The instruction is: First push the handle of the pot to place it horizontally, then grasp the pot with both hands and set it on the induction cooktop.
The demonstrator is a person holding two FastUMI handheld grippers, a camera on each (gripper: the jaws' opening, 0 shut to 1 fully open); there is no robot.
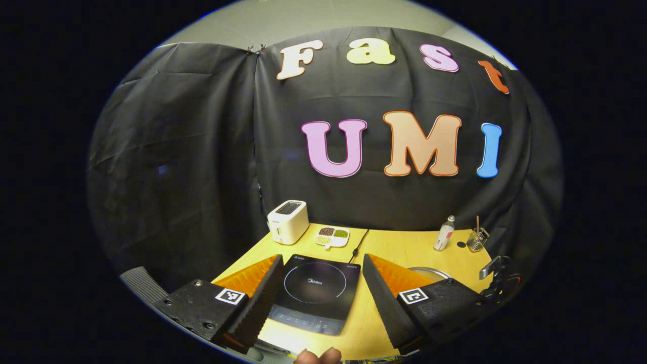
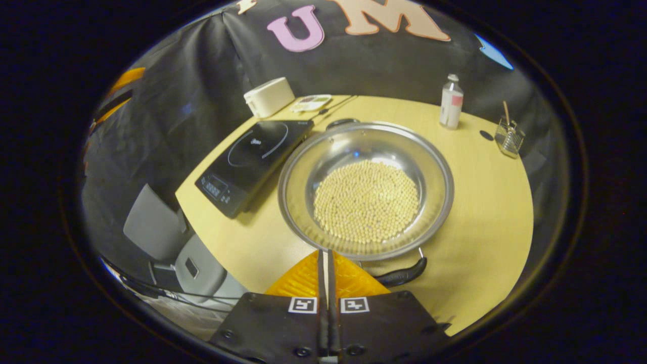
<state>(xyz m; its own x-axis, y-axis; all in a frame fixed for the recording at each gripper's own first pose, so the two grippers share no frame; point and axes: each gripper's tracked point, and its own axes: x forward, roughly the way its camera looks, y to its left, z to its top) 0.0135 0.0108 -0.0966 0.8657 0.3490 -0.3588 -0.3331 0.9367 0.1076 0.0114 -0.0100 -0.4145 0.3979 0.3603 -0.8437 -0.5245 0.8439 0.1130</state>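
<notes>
- Two grippers are in use. The left gripper (image 1: 320,280) has its jaws spread wide apart, empty, and hangs above the near edge of the table (image 1: 404,247) — the induction cooktop (image 1: 316,298) lies framed between its fingers.
- The right gripper (image 2: 326,263) has its jaws pressed together with nothing between them; the tips sit at the near rim of the pot (image 2: 365,189).
- Pot position: on the table in the right gripper view, just beside the induction cooktop (image 2: 252,162), not on it. It is a shallow steel vessel with a layer of pale beans (image 2: 366,199) across its bottom.
- Near handle (image 2: 404,275): black, lying low beside the fingertips — whether the fingers touch it cannot be told. Far handle (image 2: 342,122): at the opposite rim.
- At the back of the table, in the left gripper view: a white toaster (image 1: 287,221), a divided dish (image 1: 332,236), a bottle (image 1: 444,233) and a glass jar (image 1: 476,240).
</notes>
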